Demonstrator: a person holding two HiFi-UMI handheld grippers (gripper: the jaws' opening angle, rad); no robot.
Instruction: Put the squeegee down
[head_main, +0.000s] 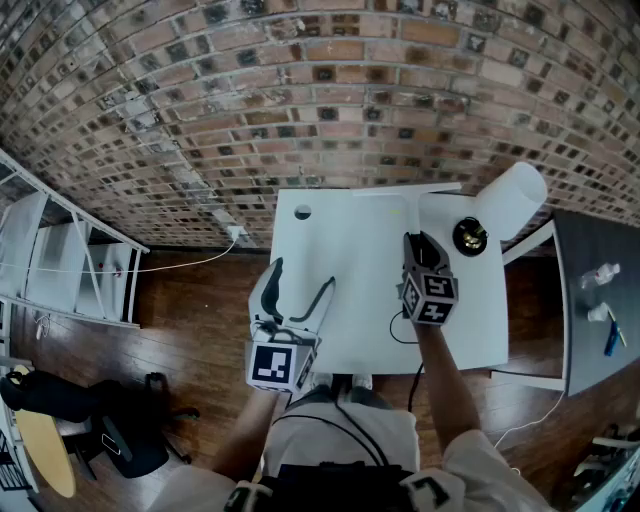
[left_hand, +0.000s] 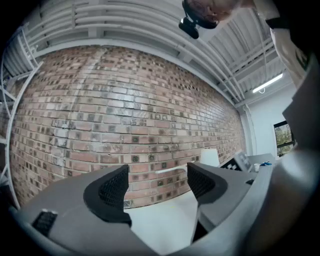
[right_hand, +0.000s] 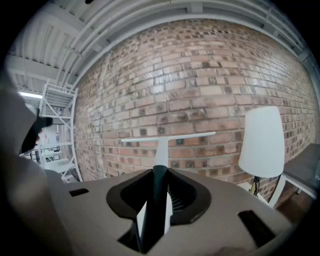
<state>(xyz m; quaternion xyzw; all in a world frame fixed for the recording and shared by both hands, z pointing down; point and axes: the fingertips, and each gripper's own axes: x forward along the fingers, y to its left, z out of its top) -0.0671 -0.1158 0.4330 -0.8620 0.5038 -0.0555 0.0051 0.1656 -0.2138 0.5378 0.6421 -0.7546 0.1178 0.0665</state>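
Observation:
The white T-shaped squeegee (right_hand: 161, 145) sticks out ahead of my right gripper (right_hand: 159, 175), blade level and crosswise against the brick wall. The jaws are shut on its dark handle. In the head view the right gripper (head_main: 412, 242) is over the far right part of the white table (head_main: 340, 330), and the squeegee's thin blade (head_main: 405, 190) lies along the table's far edge. Whether the blade touches the table I cannot tell. My left gripper (head_main: 304, 272) hangs over the table's near left part, and its jaws (left_hand: 156, 182) are open with nothing between them.
A lamp with a white shade (head_main: 512, 198) and a dark base (head_main: 469, 236) stands at the table's far right corner, close to the squeegee. A brick wall (head_main: 330, 100) rises behind the table. A grey desk (head_main: 600, 300) with small items is at the right, a white rack (head_main: 70, 260) at the left.

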